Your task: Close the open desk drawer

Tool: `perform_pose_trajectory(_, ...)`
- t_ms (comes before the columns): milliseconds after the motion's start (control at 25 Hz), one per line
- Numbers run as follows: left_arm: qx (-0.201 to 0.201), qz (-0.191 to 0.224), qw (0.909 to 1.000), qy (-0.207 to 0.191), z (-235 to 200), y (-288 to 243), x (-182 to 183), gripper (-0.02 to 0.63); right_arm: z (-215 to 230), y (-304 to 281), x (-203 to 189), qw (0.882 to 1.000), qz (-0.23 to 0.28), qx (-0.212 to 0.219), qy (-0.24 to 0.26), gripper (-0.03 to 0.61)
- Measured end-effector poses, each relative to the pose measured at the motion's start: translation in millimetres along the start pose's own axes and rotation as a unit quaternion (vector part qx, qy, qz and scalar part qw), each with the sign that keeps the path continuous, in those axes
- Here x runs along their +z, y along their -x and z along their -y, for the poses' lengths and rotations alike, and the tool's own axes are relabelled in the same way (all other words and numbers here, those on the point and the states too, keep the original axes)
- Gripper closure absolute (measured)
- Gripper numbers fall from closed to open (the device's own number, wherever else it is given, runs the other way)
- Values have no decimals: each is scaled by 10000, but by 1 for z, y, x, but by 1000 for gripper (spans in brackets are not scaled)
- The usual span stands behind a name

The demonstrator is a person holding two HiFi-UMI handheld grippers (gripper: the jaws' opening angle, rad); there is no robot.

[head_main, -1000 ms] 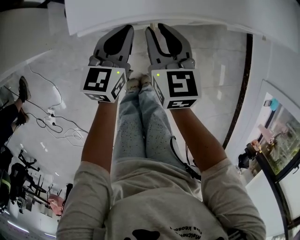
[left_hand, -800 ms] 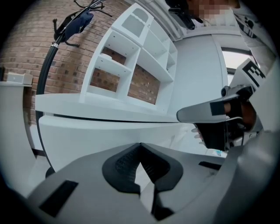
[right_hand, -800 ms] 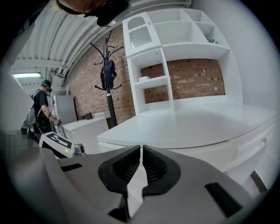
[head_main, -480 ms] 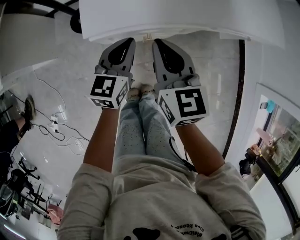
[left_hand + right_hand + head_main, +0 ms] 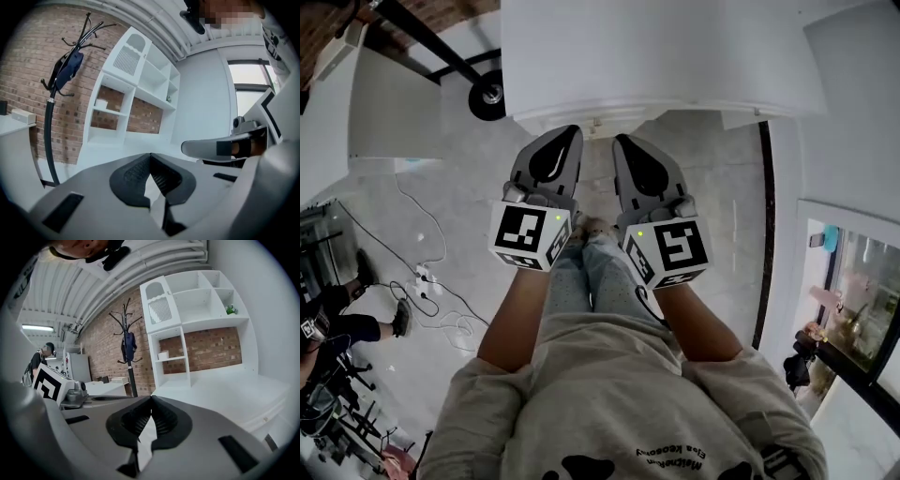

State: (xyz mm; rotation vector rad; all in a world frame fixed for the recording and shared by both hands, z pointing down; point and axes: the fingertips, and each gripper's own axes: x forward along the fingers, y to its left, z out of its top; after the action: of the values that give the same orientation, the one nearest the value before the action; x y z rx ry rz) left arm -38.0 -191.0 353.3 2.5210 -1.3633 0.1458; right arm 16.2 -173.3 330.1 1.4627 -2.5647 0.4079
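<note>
I look down on a white desk (image 5: 675, 56) that fills the top of the head view; its front edge runs just beyond both grippers. No open drawer shows in any view. My left gripper (image 5: 565, 139) and right gripper (image 5: 626, 145) are held side by side, pointing at that edge, tips close to it. In the left gripper view the left gripper (image 5: 151, 155) is shut with nothing between its pads, above the white desk top (image 5: 117, 157). The right gripper (image 5: 151, 399) is likewise shut on nothing. Each gripper shows at the edge of the other's view.
A white shelf unit (image 5: 197, 324) and a coat stand (image 5: 129, 348) stand against a brick wall behind the desk. A black caster (image 5: 487, 94) sits by the desk's left side. Cables (image 5: 422, 277) lie on the grey floor at left, near another person's legs (image 5: 356, 323).
Both grippers have risen together from below the desk's front to the level of its top. The desk now takes up more of the head view. The right jaws have shut.
</note>
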Motion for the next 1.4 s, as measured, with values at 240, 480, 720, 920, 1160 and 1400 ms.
perform_pose_trajectory(240, 58, 259, 9994, -226, 46, 54, 56, 595, -22, 60, 47, 9993, 342, 54, 119, 548)
perform_pose_trajectory(480, 125, 441, 9979, -455, 83, 101, 91, 595, -41, 120, 76, 9980, 588, 47, 245, 548)
perform_pose_trajectory(720, 125, 582, 9964, -602, 113, 134, 115, 595, -65, 157, 101, 9939, 894, 178, 618, 548)
perform_pose_trajectory(920, 118, 671, 9958, -619, 133, 159, 122, 595, -79, 181, 111, 9911, 1028, 251, 808, 548)
perform_pose_trajectory(1160, 243, 764, 9945, -667, 139, 187, 126, 595, -90, 198, 107, 9915, 987, 273, 800, 548)
perform_pose_trajectory(1400, 246, 722, 9945, -724, 139, 201, 118, 595, -101, 200, 111, 9908, 1104, 353, 701, 548)
